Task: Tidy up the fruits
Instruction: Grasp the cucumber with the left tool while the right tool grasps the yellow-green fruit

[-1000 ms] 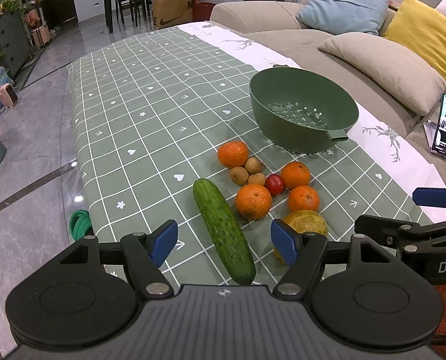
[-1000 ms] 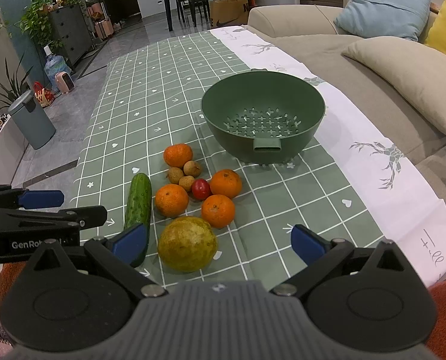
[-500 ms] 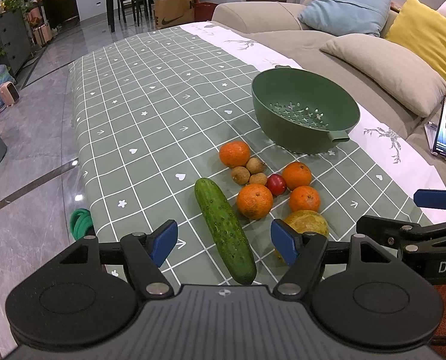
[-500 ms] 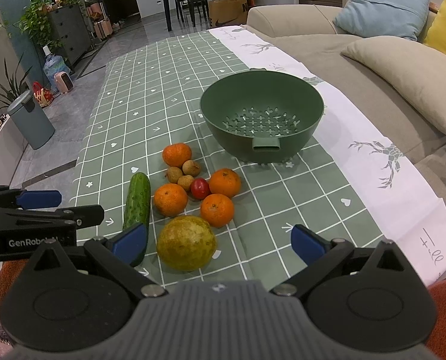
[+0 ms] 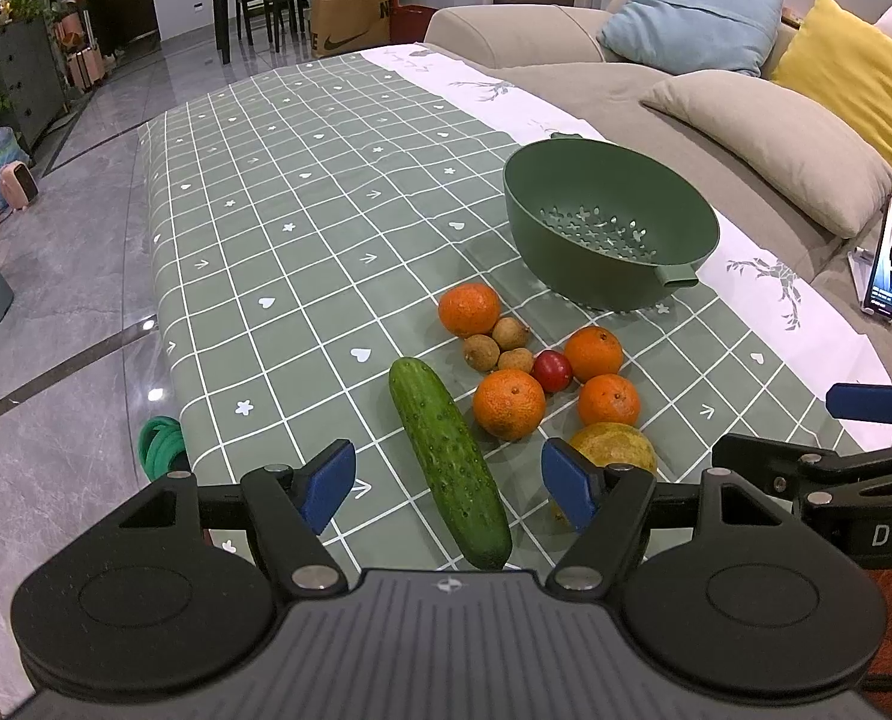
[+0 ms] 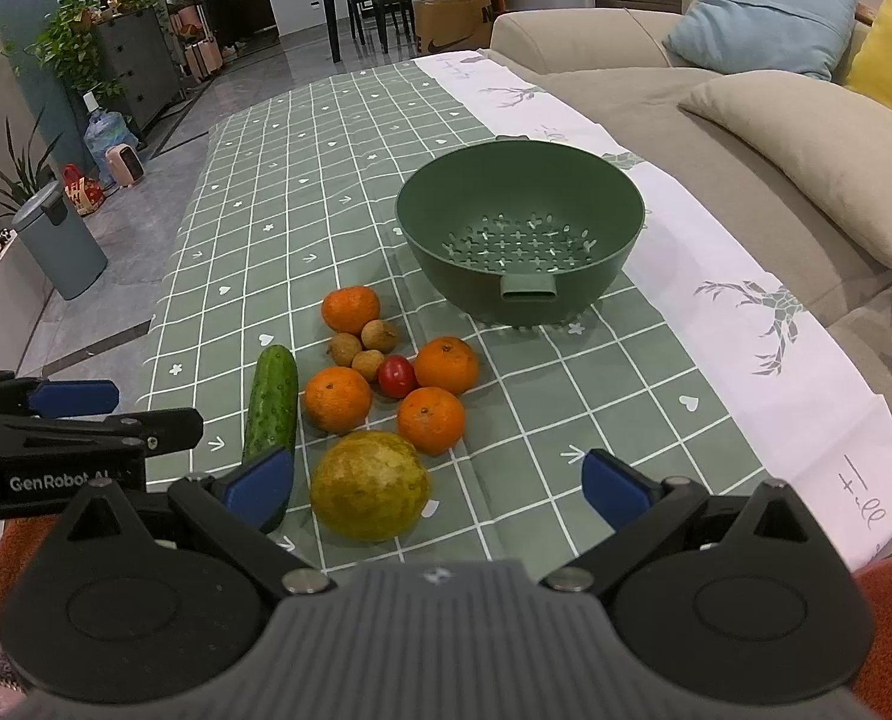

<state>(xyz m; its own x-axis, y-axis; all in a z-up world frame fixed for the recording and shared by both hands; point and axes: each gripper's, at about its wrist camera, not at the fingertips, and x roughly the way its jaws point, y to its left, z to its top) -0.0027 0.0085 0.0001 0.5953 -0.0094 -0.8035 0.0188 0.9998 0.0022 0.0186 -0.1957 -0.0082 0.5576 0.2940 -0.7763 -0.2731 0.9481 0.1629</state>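
Tongs: left tongs (image 5: 448, 483) and right tongs (image 6: 437, 483) both gape wide, gripping nothing, hovering short of the fruit.
Fruit: oranges (image 6: 338, 399), cucumber (image 5: 446, 459) and a yellow-green fruit (image 6: 371, 486) lie clustered on the worktop (image 5: 302, 228).
Colander (image 6: 520, 228): empty, just beyond; likely the destination.

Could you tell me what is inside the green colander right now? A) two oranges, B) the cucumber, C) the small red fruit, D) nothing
D: the green colander shows only its bare perforated bottom, while the cucumber, the small red fruit and all four oranges, such as the nearest one, lie on the tablecloth in front of it.
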